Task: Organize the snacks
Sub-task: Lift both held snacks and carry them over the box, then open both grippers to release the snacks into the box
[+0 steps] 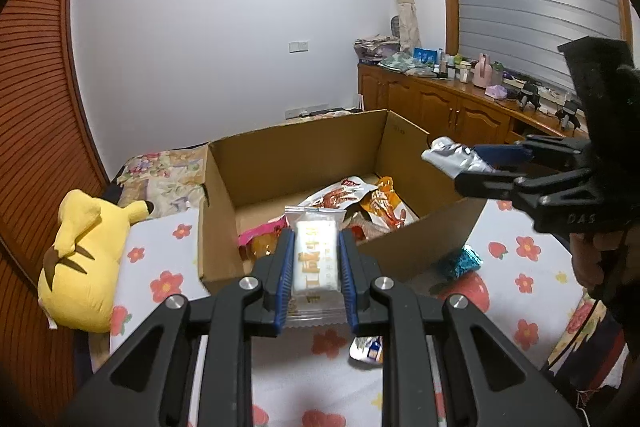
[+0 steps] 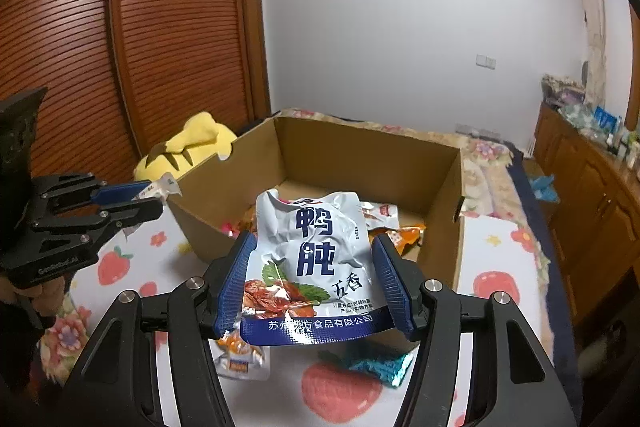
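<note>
Blue ribbed pads line the left gripper (image 1: pixel 316 267) in the left wrist view, and they are clamped on a small white wrapped snack (image 1: pixel 315 259), one pad pressing each long side. The packet stands lengthwise between the fingers, its crimped top edge poking out past the fingertips. Just beyond the fingertips sits an open cardboard box (image 1: pixel 300 147), with red and orange snack packets (image 1: pixel 360 203) lying on its floor. Below the fingers, on the strawberry-print sheet (image 1: pixel 156 267), lies a small silver packet (image 1: pixel 366 349); a teal foil packet (image 1: pixel 460 261) rests to the right of the fingers against the box's near wall. Far to the left of the fingers lies a yellow plush toy (image 1: pixel 84 259). To the upper right, the right gripper (image 1: pixel 460 163) pinches a silvery pouch over the box's right corner.

Seen from the right wrist, the right gripper (image 2: pixel 314 259) is closed on a large white and blue pouch (image 2: pixel 312 259), its pads bearing on both side edges so the pouch bows slightly between them. The box (image 2: pixel 360 155) lies straight ahead of the fingertips. Beneath the fingers are an orange and white packet (image 2: pixel 240 359) and the teal one (image 2: pixel 380 363). Off to the left, the left gripper (image 2: pixel 156 197) grips its white snack near the box's left corner.
</note>
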Demonstrator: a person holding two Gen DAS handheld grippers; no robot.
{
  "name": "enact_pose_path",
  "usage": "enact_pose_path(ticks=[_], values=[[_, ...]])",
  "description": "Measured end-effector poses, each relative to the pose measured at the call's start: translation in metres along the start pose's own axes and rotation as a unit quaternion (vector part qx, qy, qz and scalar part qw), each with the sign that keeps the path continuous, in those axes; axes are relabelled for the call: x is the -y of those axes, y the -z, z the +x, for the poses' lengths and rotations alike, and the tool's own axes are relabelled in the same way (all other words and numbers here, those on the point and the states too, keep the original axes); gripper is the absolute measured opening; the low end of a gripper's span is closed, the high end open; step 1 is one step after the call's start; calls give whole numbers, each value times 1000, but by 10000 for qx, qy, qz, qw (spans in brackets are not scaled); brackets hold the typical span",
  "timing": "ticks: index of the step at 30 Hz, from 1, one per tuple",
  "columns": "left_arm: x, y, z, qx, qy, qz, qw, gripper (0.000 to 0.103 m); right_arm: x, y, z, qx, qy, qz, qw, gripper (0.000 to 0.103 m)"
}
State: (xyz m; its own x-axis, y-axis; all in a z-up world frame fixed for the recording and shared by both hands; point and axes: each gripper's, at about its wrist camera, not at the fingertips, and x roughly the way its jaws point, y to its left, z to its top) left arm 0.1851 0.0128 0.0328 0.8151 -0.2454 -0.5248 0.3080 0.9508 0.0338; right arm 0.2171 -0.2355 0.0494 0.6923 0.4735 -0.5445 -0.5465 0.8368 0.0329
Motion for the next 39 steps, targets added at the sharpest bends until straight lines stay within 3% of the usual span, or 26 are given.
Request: enact_pose_path(ticks=[13,24,39], values=[[2,-21,49,-139,158,69,9998,20,22,-5,35,-250,6,83,9997,62],[3,-16,74,-300,281,-21,9992,20,26,-4,49,-394,-60,103,9992,59],[6,-26,85,-298,202,29,9993,23,32,8,31,-210,43,181,9996,60]])
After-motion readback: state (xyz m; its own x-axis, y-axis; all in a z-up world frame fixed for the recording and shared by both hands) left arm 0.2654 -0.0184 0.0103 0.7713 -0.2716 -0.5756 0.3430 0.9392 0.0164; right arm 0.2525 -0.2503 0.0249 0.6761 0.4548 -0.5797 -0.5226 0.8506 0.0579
